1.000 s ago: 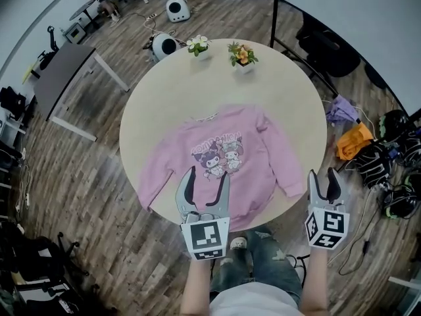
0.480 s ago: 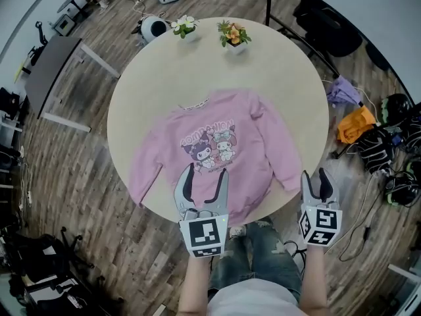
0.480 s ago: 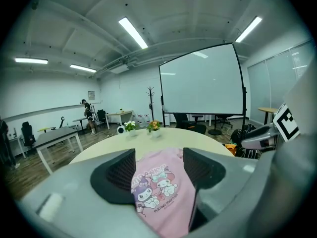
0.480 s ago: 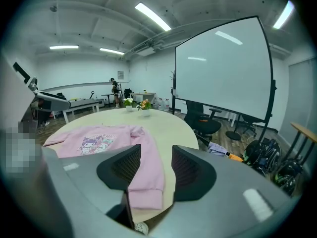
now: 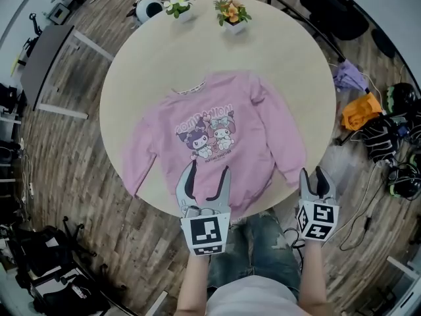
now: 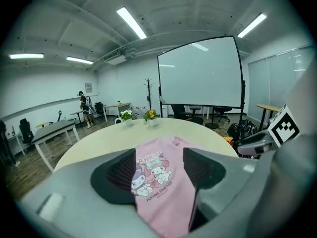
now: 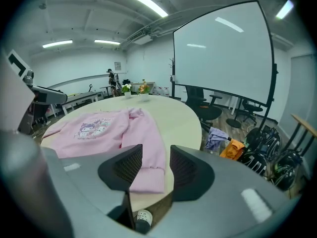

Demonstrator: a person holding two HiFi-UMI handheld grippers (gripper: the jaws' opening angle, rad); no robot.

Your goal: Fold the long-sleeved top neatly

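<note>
A pink long-sleeved top [image 5: 217, 133] with a cartoon print lies flat, front up, on the round beige table [image 5: 283, 51], sleeves spread to both sides. My left gripper [image 5: 204, 180] is open above the top's near hem, and the printed front [image 6: 161, 182] shows between its jaws. My right gripper [image 5: 315, 180] hovers off the table's near right edge, just short of the right sleeve cuff [image 7: 148, 175]. Its jaws have just been closing but still stand apart, and the pads press on nothing.
Two small flower pots [image 5: 177, 6] [image 5: 230, 12] stand at the table's far edge. Purple [image 5: 348, 76] and orange [image 5: 358, 110] cloths and black bags [image 5: 388, 137] lie on the floor at the right. A grey desk [image 5: 39, 48] stands at the left. A projector screen [image 6: 200, 78] stands beyond the table.
Both grippers have sunk toward the table's near edge. The right gripper's jaws have narrowed. The top lies as before.
</note>
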